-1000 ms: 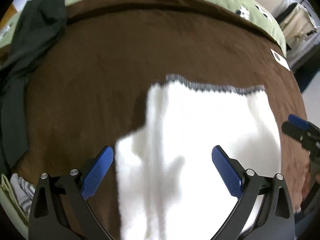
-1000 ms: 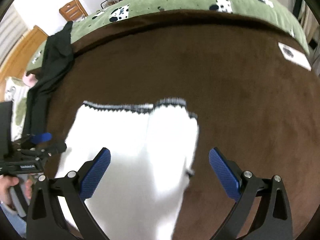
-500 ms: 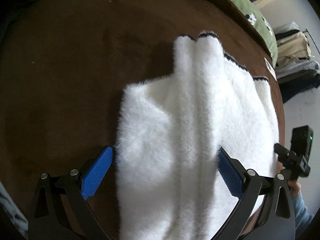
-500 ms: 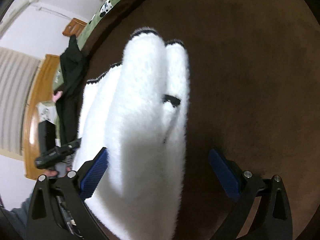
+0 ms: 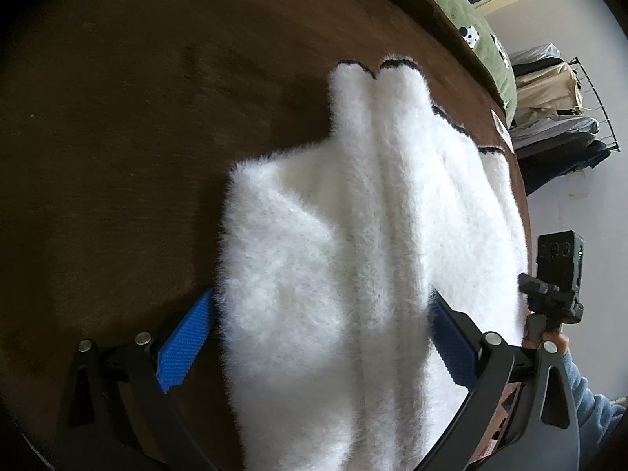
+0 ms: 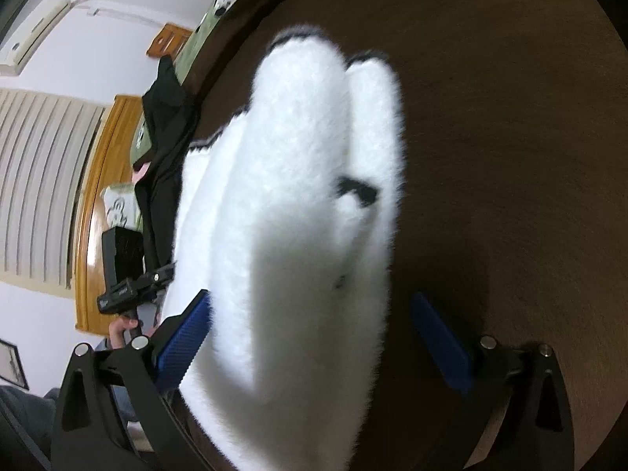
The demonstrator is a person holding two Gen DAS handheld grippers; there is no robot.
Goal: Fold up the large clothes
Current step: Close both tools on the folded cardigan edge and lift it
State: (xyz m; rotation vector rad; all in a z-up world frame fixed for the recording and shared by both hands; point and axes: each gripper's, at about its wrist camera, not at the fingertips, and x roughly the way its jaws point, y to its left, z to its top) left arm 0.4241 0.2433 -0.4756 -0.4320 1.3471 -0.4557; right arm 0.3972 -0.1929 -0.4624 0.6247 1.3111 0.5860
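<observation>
A white fuzzy sweater (image 5: 353, 235) with dark trim lies folded lengthwise on a brown blanket (image 5: 117, 117), its sleeves pointing away from me. My left gripper (image 5: 318, 341) is open and low at the sweater's near left part, with the fabric between its blue fingers (image 5: 184, 341). My right gripper (image 6: 312, 341) is also open and straddles the sweater (image 6: 298, 196) at its near right side. Each wrist view catches the other tool: the right gripper (image 5: 557, 274) and the left gripper (image 6: 129, 290), both held by hands.
A black garment (image 6: 165, 117) lies along the blanket's far left edge. Green patterned bedding (image 5: 471, 19) borders the blanket at the back. A rack of clothes (image 5: 549, 110) stands to the right, and a wooden headboard (image 6: 94, 196) to the left.
Both grippers have dropped close to the sweater's near edge and tilted, so the fabric now fills the gap between their fingers. The sweater itself lies much as before.
</observation>
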